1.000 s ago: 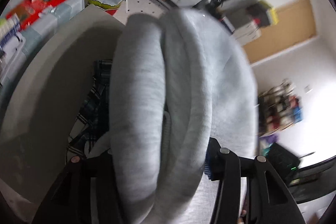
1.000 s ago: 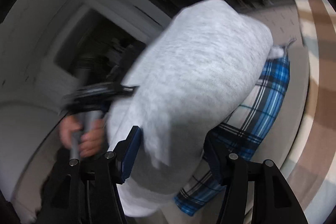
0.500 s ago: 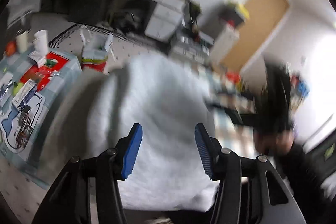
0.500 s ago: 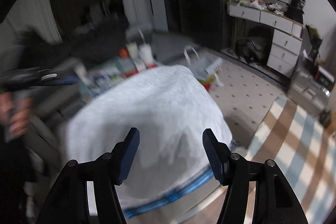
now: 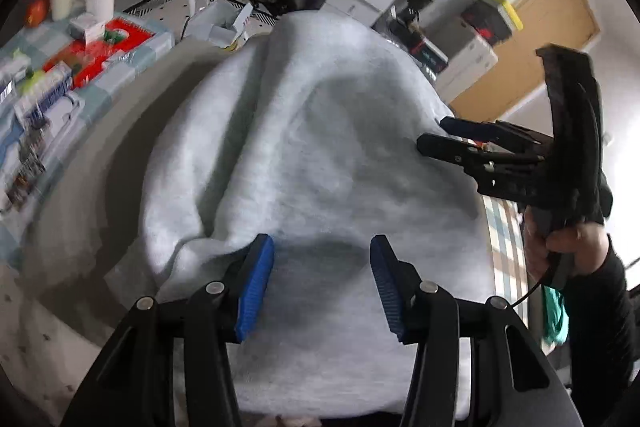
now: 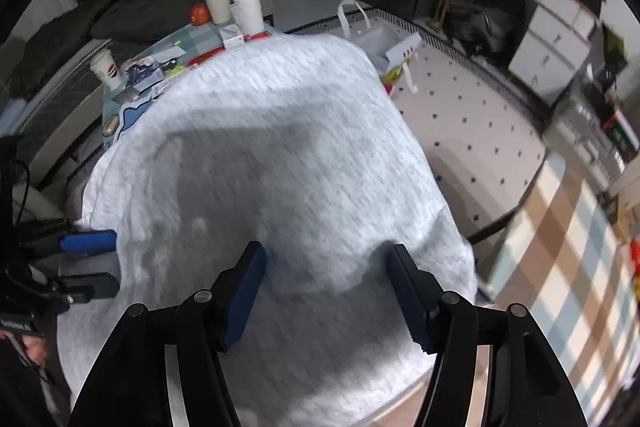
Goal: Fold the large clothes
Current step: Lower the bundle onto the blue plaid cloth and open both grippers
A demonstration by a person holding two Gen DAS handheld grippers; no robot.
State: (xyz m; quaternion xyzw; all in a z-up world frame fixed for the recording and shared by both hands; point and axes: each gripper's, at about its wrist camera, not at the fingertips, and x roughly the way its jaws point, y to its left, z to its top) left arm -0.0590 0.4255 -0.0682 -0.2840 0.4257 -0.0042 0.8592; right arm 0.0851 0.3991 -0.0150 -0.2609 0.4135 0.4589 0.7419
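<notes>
A folded light grey sweatshirt (image 5: 320,147) lies as a rounded bundle on a beige surface (image 5: 100,155). My left gripper (image 5: 322,247) hovers over its near edge, open, with only cloth far below the blue pads. In the right wrist view the sweatshirt (image 6: 280,147) fills the middle. My right gripper (image 6: 326,255) hangs above it with its jaws opening and nothing between them. Each gripper shows in the other's view: the right gripper (image 5: 434,133) at the bundle's right side, the left gripper (image 6: 112,261) at its left edge.
A low table (image 6: 192,39) with paper cups (image 6: 248,13), a red fruit and packets stands beyond the bundle. A white carrier bag (image 6: 380,39) sits on the dotted floor (image 6: 472,115). A checked rug (image 6: 560,247) lies to the right, white drawers (image 6: 548,39) behind. A hand (image 5: 572,247) holds the right gripper.
A second ago both grippers were closed around the grey bundle in the air. They have let it go and drawn back upward; the bundle now rests on the surface, covering the blue plaid cloth.
</notes>
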